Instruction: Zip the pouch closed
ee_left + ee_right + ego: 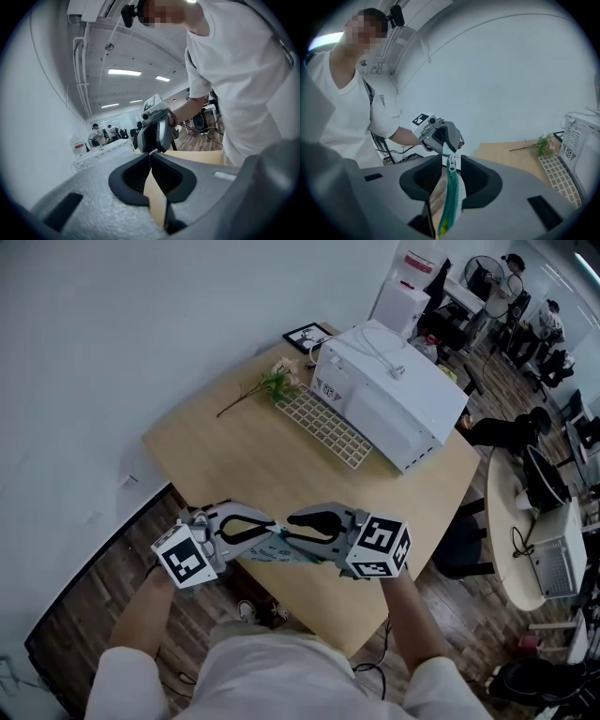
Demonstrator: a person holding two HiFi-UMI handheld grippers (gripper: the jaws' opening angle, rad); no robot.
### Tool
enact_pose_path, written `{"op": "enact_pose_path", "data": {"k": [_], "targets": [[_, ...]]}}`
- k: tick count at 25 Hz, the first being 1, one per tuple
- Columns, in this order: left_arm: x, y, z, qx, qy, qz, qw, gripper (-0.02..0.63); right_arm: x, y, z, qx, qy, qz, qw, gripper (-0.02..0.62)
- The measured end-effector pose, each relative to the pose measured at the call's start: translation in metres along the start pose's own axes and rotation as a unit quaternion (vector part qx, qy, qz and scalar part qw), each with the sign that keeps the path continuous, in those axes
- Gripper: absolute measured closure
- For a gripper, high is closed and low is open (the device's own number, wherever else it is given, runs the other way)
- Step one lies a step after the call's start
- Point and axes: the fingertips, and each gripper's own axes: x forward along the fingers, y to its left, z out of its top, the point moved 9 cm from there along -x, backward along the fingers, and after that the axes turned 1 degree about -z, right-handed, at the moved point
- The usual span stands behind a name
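Forearms: both bent in close to the body, wrists turned inward, so the two grippers point at each other tip to tip over the near edge of the table (272, 460).
Left gripper (150, 153): jaws closed at the tips, nipping a small white tab at the end of the pouch (281, 547).
Right gripper (451, 157): jaws closed at the tips on the zipper pull (451, 164); the pouch body trails back between its jaws toward the camera.
Pouch position: in the air between the two grippers, clear of the table.
Long axis: the teal zip (449, 201) runs along the line from one gripper to the other (the same line as both sets of jaws), so any slide of the pull must follow that line while the left end is held against it.
Nearer hand: neither; both sit level, and the pull lies right up against the left gripper's tips.
Progress, as a judgement: the teeth seen look meshed into one band, which suggests the zip is nearly or fully shut, though the very end is too small to tell.
Farther back: a keyboard (323, 427), a flower sprig (272, 385) and a white box (394, 395).
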Motion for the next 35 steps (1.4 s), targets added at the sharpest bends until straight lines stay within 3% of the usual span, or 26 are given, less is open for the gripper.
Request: {"op": "enact_pose_path", "data": {"k": [13,19,23,35], "targets": [[0.003,-0.015,0.024,-0.003,-0.031,0.005,0.9995,0.581,-0.016,0.015,-0.014,0.048,-0.015,0.026,0.998,0.541],[0.000,-0.015,0.023,-0.047,-0.076,0.022,0.9957,0.581,-0.022,0.019,-0.010,0.058,-0.032,0.027,0.997,0.555],[-0.005,-0.021,0.018,-0.106,-0.089,0.041,0.9896,0.582,-0.022,0.022,-0.007,0.060,-0.034,0.032,0.997,0.557],[-0.011,-0.030,0.017,-0.145,-0.115,0.088,0.9787,0.583,-0.022,0.033,-0.004,0.044,-0.033,0.000,0.998,0.561]]}}
